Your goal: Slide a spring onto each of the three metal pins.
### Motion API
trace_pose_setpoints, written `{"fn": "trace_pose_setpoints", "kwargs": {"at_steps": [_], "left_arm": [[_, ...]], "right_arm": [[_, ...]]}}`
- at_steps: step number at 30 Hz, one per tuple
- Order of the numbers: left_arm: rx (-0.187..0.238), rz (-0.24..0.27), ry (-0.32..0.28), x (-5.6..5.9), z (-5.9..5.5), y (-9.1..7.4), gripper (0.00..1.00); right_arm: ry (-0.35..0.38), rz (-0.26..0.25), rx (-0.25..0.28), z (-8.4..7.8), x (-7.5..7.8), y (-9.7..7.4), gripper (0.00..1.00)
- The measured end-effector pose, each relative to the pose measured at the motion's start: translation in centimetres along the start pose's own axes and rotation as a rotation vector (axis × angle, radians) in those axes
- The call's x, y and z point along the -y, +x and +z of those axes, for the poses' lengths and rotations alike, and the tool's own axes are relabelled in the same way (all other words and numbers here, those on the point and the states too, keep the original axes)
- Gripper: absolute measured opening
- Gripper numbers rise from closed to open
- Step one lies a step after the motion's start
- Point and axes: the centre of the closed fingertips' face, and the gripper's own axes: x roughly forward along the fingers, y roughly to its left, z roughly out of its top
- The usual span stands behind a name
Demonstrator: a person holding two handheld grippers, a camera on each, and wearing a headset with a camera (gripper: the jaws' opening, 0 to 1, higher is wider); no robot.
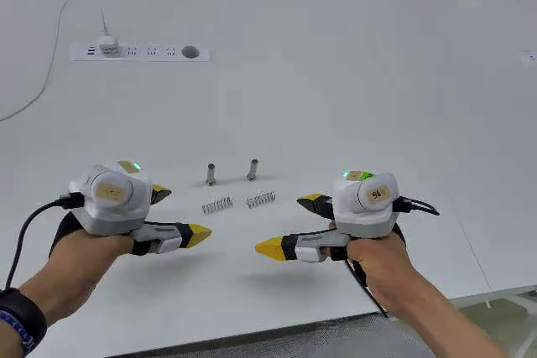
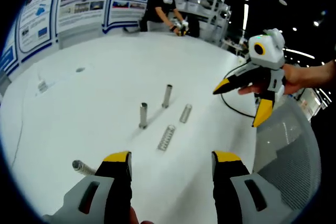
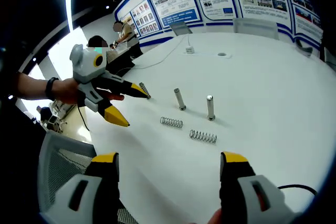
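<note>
Both grippers held above the workbench, jaws spread wide, nothing gripped.

The left gripper and right gripper face each other with their yellow tips pointing inward and a clear gap between them. Just beyond that gap, two springs lie flat side by side on the white surface: the left spring and the right spring. Just behind each stands an upright metal pin, the left pin and the right pin, both bare and clear of the springs. A third spring lies on the surface close beside the left gripper's jaw (contact cannot be determined). A power strip lies well beyond, at the far left.
</note>
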Motion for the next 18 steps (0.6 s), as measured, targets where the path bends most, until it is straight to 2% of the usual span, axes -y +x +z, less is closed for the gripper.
{"fn": "trace_pose_setpoints", "kwargs": {"at_steps": [5,13,17,18], "left_arm": [[-0.014,-0.012,-0.005,0.0,-0.3,1.2,0.61],[-0.033,-0.03,-0.018,0.7,-0.4,3.5,0.56],[-0.047,-0.03,-0.011,0.5,-0.6,4.8,0.49],[-0.065,-0.026,-0.001,0.4,-0.9,5.1,0.47]], "right_arm": [[0.013,0.004,0.008,-0.3,-0.4,-0.1,0.8],[0.028,0.012,0.002,-1.3,-0.9,-0.4,0.8],[0.04,0.012,0.002,-1.5,-0.9,-0.5,0.8],[0.043,0.011,0.003,-1.6,-0.9,-0.5,0.8]]}}
